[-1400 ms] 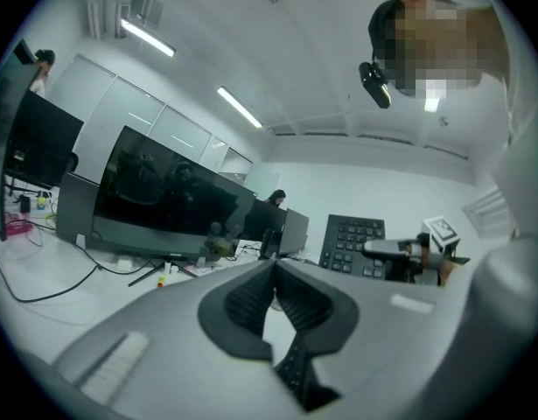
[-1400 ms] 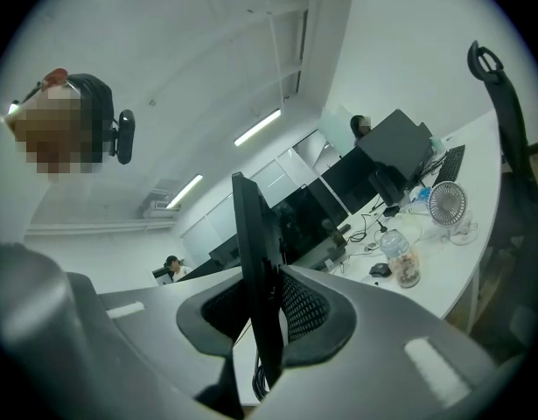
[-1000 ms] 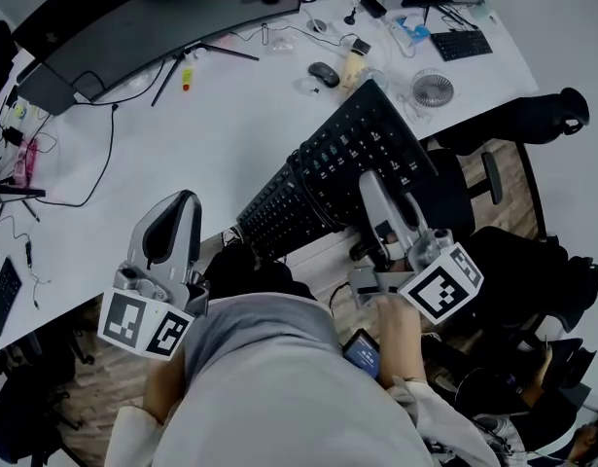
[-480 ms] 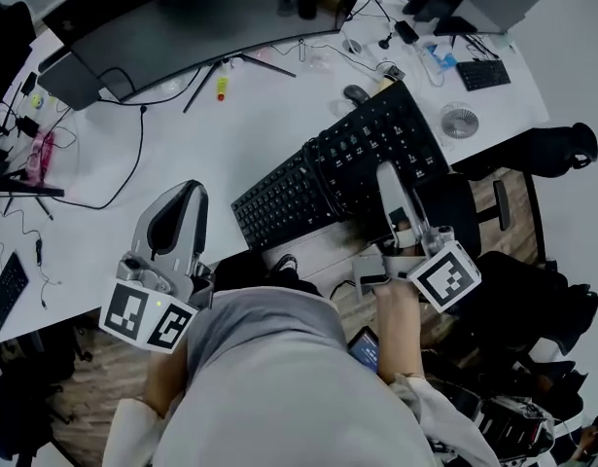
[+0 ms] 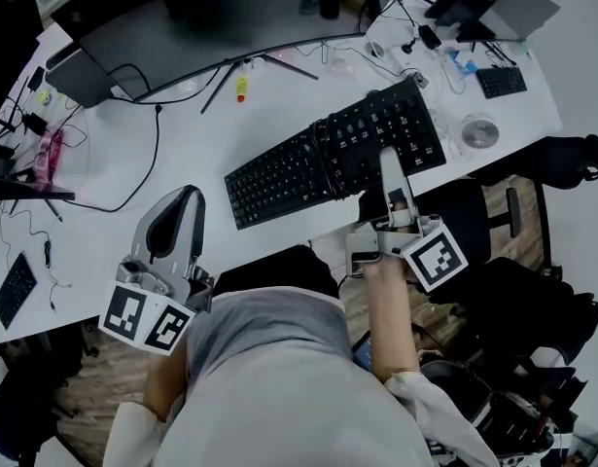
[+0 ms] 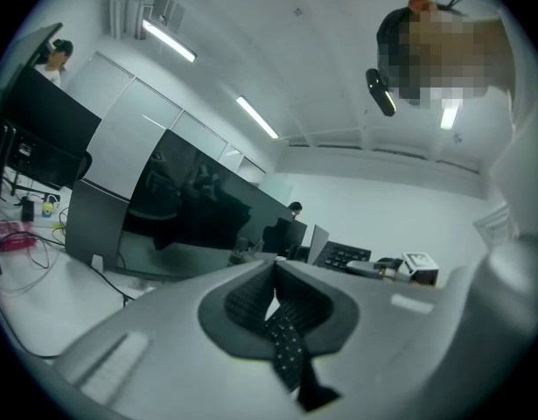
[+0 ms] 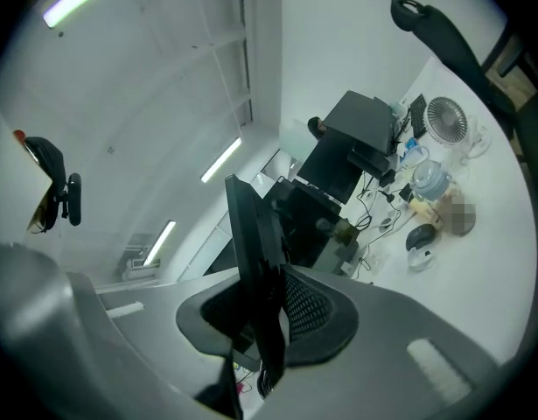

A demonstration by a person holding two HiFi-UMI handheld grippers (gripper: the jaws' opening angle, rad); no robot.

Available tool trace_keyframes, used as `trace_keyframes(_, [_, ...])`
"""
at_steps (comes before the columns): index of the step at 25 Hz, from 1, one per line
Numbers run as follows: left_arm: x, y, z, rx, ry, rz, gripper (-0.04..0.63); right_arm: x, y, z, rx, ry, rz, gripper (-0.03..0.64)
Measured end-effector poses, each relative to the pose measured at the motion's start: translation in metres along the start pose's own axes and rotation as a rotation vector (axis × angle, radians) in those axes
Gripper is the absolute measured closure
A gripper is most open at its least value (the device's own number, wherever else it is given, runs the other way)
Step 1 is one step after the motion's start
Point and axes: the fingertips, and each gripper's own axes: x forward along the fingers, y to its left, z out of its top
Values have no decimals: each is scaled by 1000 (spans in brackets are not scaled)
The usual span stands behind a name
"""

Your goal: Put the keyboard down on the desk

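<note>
Keyboard [image 5: 323, 159] sits over the tabletop's [image 5: 279, 115] near edge toward the right, keys up, with its long axis running from near-left to far-right. Contact with the surface cannot be confirmed. Your right gripper [image 5: 388, 163] clamps its near long edge. Only the right gripper view shows it edge-on between the pads. Your left gripper [image 5: 180, 202] is closed on nothing, at the near edge. Count: two grippers, one keyboard held, one fan [image 5: 478, 129].

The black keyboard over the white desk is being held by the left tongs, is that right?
No, the right tongs grip the black keyboard by its near edge; the right gripper view shows that edge clamped between the jaws. The left tongs are shut on nothing.
</note>
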Motion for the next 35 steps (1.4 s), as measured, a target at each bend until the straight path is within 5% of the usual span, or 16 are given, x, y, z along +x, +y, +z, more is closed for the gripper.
trace_keyframes(21, [32,18,-24,41,82,101,595,34,-110,-42,323,-19,-104,529])
trace_keyframes(35, [40,16,-30,24,105,131,595,49,-153,-72,416,9,-149,529])
